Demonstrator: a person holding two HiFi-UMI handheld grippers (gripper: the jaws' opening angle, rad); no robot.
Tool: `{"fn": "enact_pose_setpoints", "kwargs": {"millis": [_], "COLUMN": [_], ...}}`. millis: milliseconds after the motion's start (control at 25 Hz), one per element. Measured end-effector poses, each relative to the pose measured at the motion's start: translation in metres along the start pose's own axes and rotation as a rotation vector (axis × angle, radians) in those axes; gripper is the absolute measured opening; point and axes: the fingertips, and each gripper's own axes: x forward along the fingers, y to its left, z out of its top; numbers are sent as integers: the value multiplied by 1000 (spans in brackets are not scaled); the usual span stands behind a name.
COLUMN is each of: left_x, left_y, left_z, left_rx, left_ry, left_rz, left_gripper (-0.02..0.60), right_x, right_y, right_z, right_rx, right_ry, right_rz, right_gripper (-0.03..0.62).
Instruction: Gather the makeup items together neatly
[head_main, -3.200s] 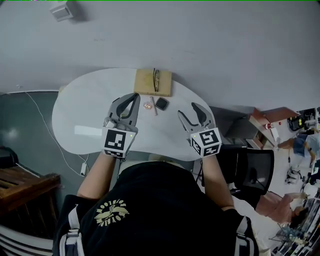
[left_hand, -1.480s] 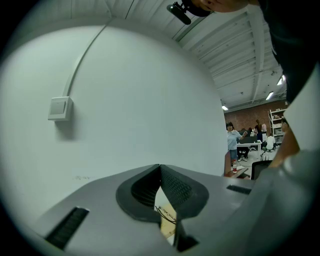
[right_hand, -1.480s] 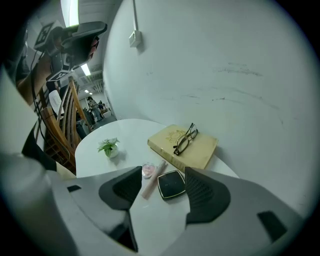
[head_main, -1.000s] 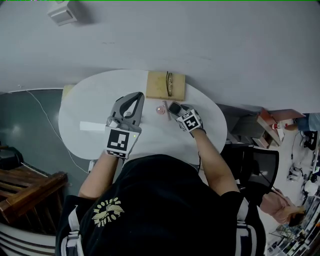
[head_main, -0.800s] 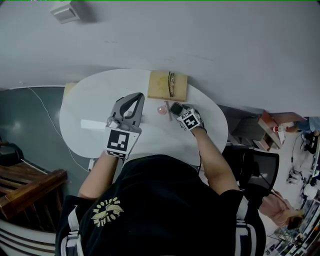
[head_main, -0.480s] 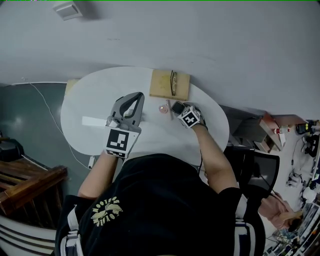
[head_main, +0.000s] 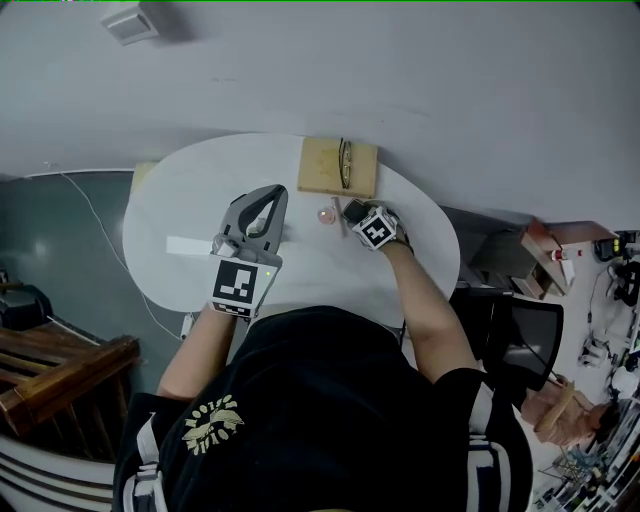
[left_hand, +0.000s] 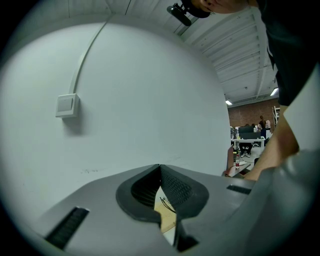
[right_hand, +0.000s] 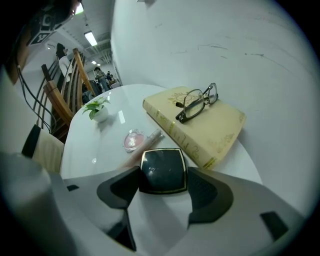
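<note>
Black compact (right_hand: 162, 170) is seen on the bench (head_main: 190, 215), squarely between the spread, unclamped jaws of the right hand-held gripper (head_main: 356, 213). Pink pot (right_hand: 133, 140) lies just beyond. Left hand-held gripper (head_main: 270, 195) is closed, empty, farther off.

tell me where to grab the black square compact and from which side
Probably across its two straight side edges, coming low from the near side of the table: the compact lies flat and thin, with the book just beyond it.
</note>
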Motion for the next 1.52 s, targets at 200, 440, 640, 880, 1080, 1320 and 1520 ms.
{"fn": "enact_pose_setpoints", "kwargs": {"millis": [200,440,640,880,1080,1320,1520], "left_x": [-2,-3,-4,-4,-3,-1,-1], "left_y": [-3,-9,-18,-31,-46,-61,-74], "left_z": [1,7,12,18,22,27,29], "left_rx": [0,7,14,23,36,47,49], "left_ry": [-4,-22,-32,-48,-50,-57,-57], "left_rz": [-1,-16,-37,-63,-91,-116,-127], "left_gripper": [23,23,22,23,23,22,22], "right_x": [-5,-12,-24,-41,-55,-72,-85], "right_y": [-1,0,-5,-12,-19,-28,-38], "right_z": [-5,-14,-24,-52,-81,-116,-145], "right_rx": [25,108,214,292,361,449,508], "right_ry": [2,-27,-58,-32,-24,-11,-5], "right_rz": [-20,-45,-80,-116,-158,-217,-254], "right_gripper": [295,295,295,295,295,295,295]}}
